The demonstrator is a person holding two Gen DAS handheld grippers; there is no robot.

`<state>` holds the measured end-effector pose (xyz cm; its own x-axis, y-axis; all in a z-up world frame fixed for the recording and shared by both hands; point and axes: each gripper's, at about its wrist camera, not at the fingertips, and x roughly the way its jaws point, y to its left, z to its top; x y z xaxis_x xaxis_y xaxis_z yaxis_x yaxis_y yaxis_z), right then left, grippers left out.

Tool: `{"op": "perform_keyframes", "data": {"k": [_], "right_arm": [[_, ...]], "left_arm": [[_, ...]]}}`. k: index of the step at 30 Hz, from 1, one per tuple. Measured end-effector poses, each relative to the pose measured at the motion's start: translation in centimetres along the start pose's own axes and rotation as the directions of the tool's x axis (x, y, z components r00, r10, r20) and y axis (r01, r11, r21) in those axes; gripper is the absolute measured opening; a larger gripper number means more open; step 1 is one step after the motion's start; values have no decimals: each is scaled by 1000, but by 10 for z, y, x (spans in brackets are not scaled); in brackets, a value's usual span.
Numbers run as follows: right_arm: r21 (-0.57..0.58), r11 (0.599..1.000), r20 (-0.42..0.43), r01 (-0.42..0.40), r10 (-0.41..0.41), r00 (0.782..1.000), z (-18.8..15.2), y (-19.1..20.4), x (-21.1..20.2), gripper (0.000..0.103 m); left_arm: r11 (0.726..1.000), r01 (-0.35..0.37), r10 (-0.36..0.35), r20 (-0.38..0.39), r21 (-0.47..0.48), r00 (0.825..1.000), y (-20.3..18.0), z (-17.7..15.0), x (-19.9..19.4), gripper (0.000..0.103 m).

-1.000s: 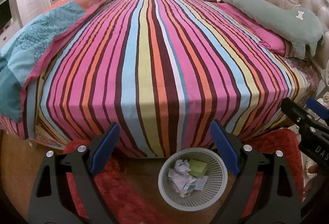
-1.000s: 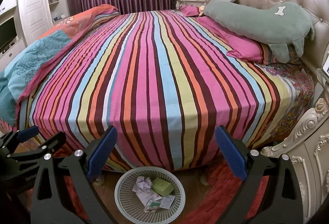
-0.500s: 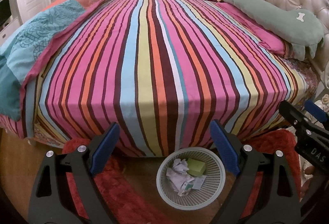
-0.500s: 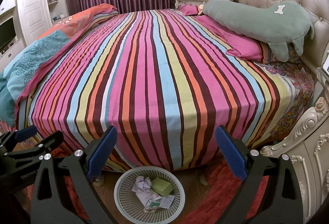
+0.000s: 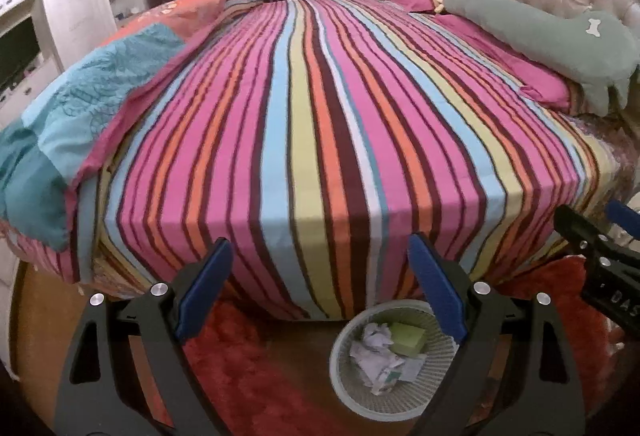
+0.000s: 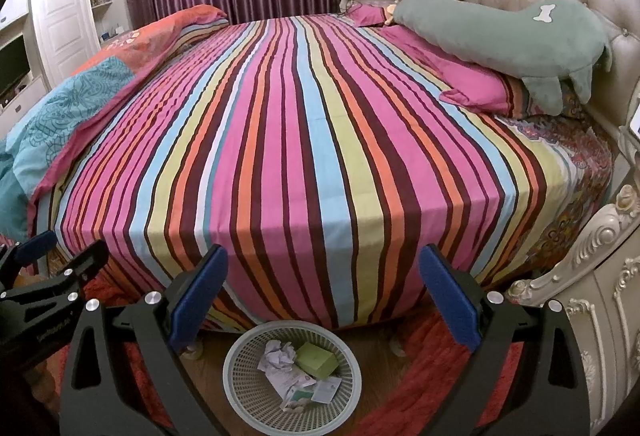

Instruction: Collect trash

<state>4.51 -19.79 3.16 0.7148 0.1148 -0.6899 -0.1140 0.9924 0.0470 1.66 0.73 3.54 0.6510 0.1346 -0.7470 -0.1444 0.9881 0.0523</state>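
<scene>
While hovering above the round white lattice plastic wastebasket (image 6: 292,368) beside the striped bed (image 6: 304,156): crumpled paper and green box (image 6: 318,358) already binned; left gripper (image 5: 320,290) and right gripper (image 6: 324,294) spread, empty; apparently finished.

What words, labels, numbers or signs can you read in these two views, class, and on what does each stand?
"DAS": white letters on the right gripper, cut off at the edge of the left view.
White print on the left gripper, in the right view: too blurred to read.
Print on the papers in the basket: too small to read.
Bone sign, no words: on the green pillow.
Green box: no readable text.
</scene>
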Motion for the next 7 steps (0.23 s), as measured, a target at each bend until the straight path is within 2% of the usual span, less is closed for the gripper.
{"op": "perform_keyframes", "data": {"k": [4,7], "right_arm": [[-1,1000,-1,0,0,1000,0,-1,0,92],[2,1000,-1,0,0,1000,0,-1,0,92]], "left_arm": [[997,66,-68,-34,-39,997,2,2,3,87],[998,47,-48,-20,-33,999,2,2,1,87]]}}
